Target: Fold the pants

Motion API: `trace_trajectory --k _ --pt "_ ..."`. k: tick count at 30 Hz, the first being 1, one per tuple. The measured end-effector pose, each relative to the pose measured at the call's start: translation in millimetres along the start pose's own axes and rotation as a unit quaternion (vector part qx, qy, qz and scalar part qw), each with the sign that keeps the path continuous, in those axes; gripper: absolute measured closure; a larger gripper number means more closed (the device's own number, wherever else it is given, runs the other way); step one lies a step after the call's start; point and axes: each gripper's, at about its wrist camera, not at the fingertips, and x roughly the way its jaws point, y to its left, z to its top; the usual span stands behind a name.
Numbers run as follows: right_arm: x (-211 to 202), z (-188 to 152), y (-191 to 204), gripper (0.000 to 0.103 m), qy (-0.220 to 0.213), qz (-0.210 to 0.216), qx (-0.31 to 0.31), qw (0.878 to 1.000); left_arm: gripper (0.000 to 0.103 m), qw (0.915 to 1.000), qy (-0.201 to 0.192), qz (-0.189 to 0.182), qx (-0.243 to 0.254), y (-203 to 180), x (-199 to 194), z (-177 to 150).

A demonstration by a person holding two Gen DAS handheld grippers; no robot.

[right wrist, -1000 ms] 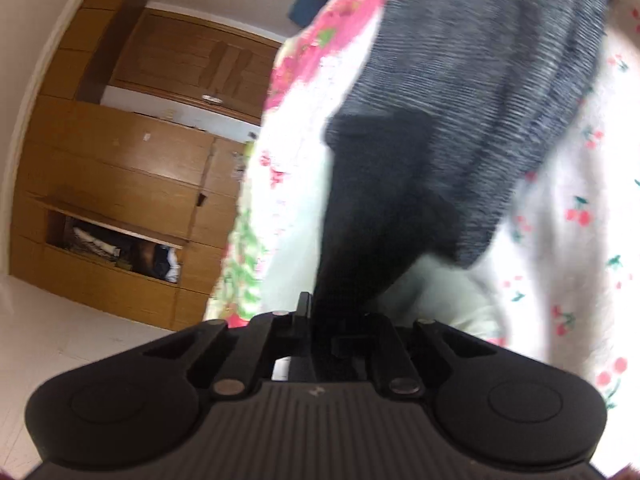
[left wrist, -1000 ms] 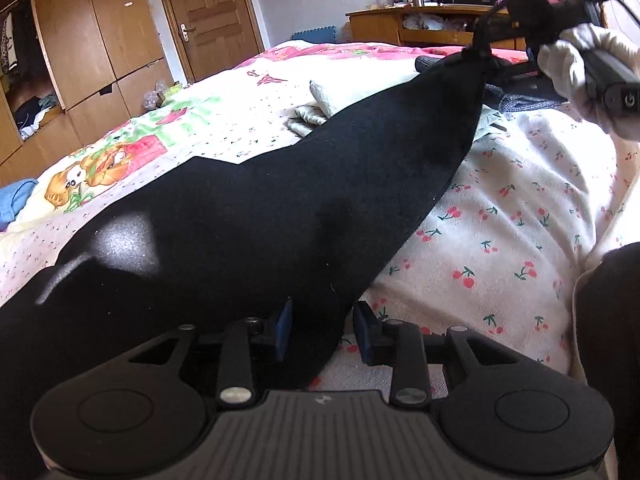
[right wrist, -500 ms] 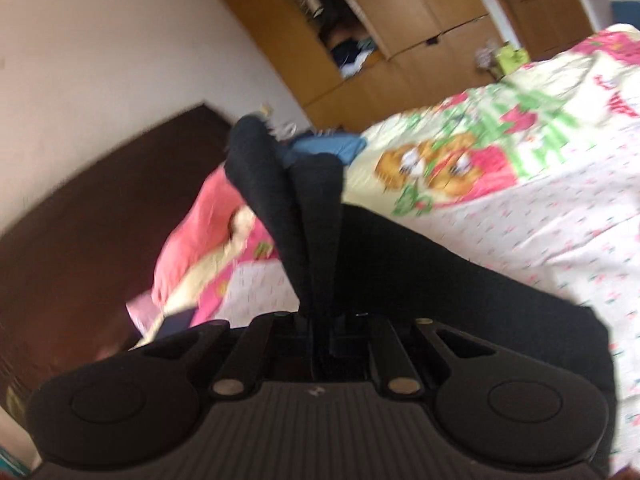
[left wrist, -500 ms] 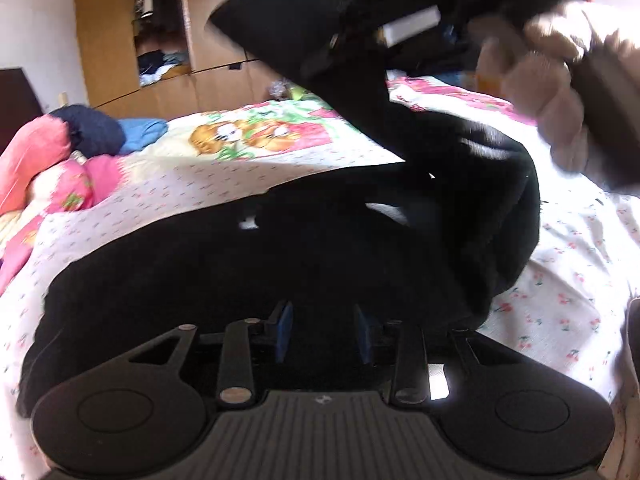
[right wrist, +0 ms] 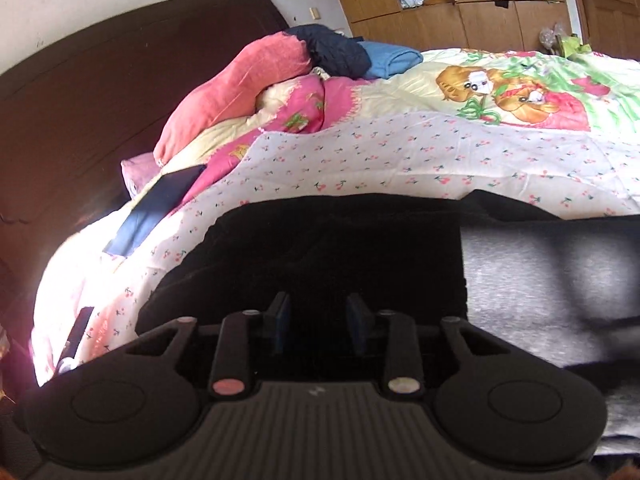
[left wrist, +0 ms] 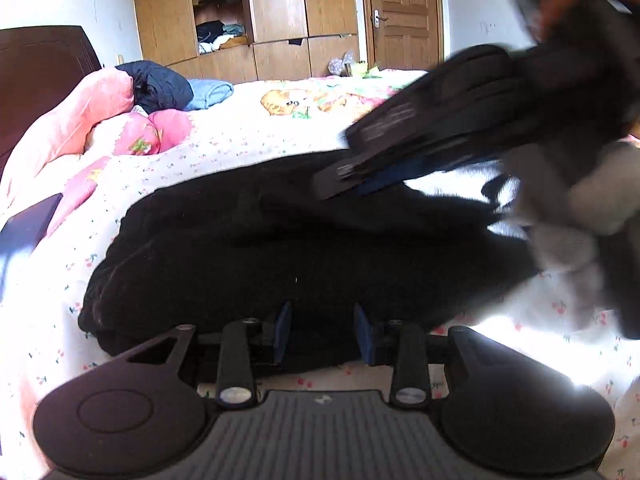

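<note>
Black pants (left wrist: pixel 304 248) lie doubled over on bed (left wrist: pixel 248 140), fold just beyond both my tongs. Right tongs (right wrist: pixel 318 318) opening, cloth below, nothing pinched that I see. Left tongs (left wrist: pixel 323 332) part-open; near hem sits between pads, grip unclear. Risk: top layer slides askew if left tongs drag hem.

Both wrist views face pants (left wrist: pixel 280 248) closely.
</note>
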Motion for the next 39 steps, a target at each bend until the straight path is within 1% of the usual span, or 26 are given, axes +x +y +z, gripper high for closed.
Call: trace_trajectory --k 2,3,4,5,6,8,10,14,16,18,20,22,23,25,27,28,29,30,31,32,33,34,35,36,37,39 --pt "-39.0 0.0 -17.2 0.07 -0.03 -0.003 0.016 0.999 0.055 1.0 -0.009 -0.004 0.001 0.4 -2.3 5.6" --pt "-64.3 -4.0 -27.9 0.067 -0.047 -0.016 0.022 0.999 0.055 0.9998 -0.016 -0.008 0.005 0.6 -3.6 7.8" --pt "-85.1 -9.8 -37.9 0.065 -0.061 -0.032 0.027 0.997 0.055 0.9997 -0.02 -0.013 0.009 -0.9 -6.0 10.0" --pt "-102.0 -16.0 -47.4 0.059 -0.069 -0.051 0.029 0.996 0.055 0.9995 -0.022 -0.018 0.015 -3.2 -6.1 13.7" --pt "-118.6 -23.8 -58.3 0.057 -0.073 -0.076 0.029 0.994 0.055 0.9991 -0.024 -0.026 0.022 -7.0 -5.8 17.6" --pt "-136.7 -38.9 -73.4 0.056 -0.064 -0.121 0.018 0.99 0.055 0.9983 -0.027 -0.044 0.028 -18.5 -4.4 24.9" --pt "-140.4 -52.9 -83.7 0.056 -0.036 -0.144 0.005 0.989 0.055 0.997 -0.025 -0.067 0.031 -31.8 -1.8 30.2" --pt "-129.0 -67.7 -87.8 0.059 -0.012 -0.164 -0.027 0.986 0.055 0.9936 -0.016 -0.096 0.057 -62.9 3.9 35.0" --pt "-124.9 -70.4 -92.6 0.059 -0.01 -0.176 -0.03 0.984 0.055 0.9902 -0.006 -0.125 0.062 -79.1 6.9 33.8" --pt "-129.4 -70.3 -101.7 0.059 -0.015 -0.174 -0.004 0.985 0.055 0.9857 -0.001 -0.153 0.072 -98.9 11.5 32.9" --pt "-138.5 -71.1 -111.6 0.059 -0.022 -0.172 0.024 0.985 0.055 0.9795 0.002 -0.185 0.08 -113.3 22.0 34.7" --pt "-149.7 -75.7 -123.3 0.058 -0.025 -0.179 0.042 0.983 0.055 0.9734 -0.005 -0.21 0.092 -127.4 35.0 40.7" --pt "-154.8 -78.2 -129.1 0.058 -0.026 -0.182 0.053 0.981 0.055 0.9721 -0.009 -0.214 0.095 -135.9 42.6 43.1" --pt "-161.0 -82.2 -140.4 0.058 -0.026 -0.18 0.08 0.98 0.055 0.9714 -0.015 -0.221 0.085 -143.1 59.5 48.5" --pt "-163.1 -83.9 -149.7 0.058 -0.029 -0.169 0.106 0.98 0.056 0.9727 -0.004 -0.222 0.068 -151.6 78.9 53.3" --pt "-163.9 -83.0 -153.0 0.058 -0.032 -0.166 0.111 0.979 0.058 0.9714 0.004 -0.227 0.07 -158.3 81.3 54.7" --pt "-165.1 -82.1 -155.5 0.058 -0.037 -0.168 0.114 0.978 0.058 0.9676 -0.006 -0.237 0.086 -166.3 75.1 54.0" --pt "-168.1 -80.4 -159.8 0.058 -0.043 -0.172 0.116 0.977 0.058 0.958 -0.023 -0.26 0.12 -176.6 62.4 49.0" --pt "-172.1 -79.2 -164.7 0.058 -0.049 -0.175 0.117 0.976 0.058 0.9457 -0.029 -0.281 0.16 -188.2 51.9 41.5" --pt "-175.0 -77.6 -168.8 0.058 -0.053 -0.178 0.117 0.976 0.057 0.9347 -0.03 -0.292 0.2 -200.0 45.5 32.5" --pt "-177.3 -74.5 -173.4 0.057 -0.055 -0.179 0.115 0.975 0.057 0.9268 -0.024 -0.294 0.233 -210.1 41.5 23.4" --pt "-178.9 -68.0 -178.1 0.057 -0.058 -0.18 0.107 0.976 0.057 0.9224 -0.023 -0.291 0.253 -216.4 38.9 15.7" --pt "-179.7 -61.3 -180.9 0.057 -0.063 -0.18 0.097 0.977 0.057 0.9233 -0.029 -0.285 0.256 -217.9 36.7 11.9" --pt "-178.7 -51.8 -183.4 0.057 -0.068 -0.173 0.083 0.979 0.057 0.9263 -0.025 -0.286 0.243 -215.6 36.3 14.2" --pt "-176.2 -41.6 -186.1 0.057 -0.072 -0.162 0.071 0.982 0.057 0.9308 -0.018 -0.289 0.223 -211.7 36.7 19.6" --pt "-164.9 -18.7 -190.9 0.057 -0.066 -0.134 0.044 0.988 0.057 0.9435 -0.032 -0.277 0.179 -199.9 33.8 32.5"
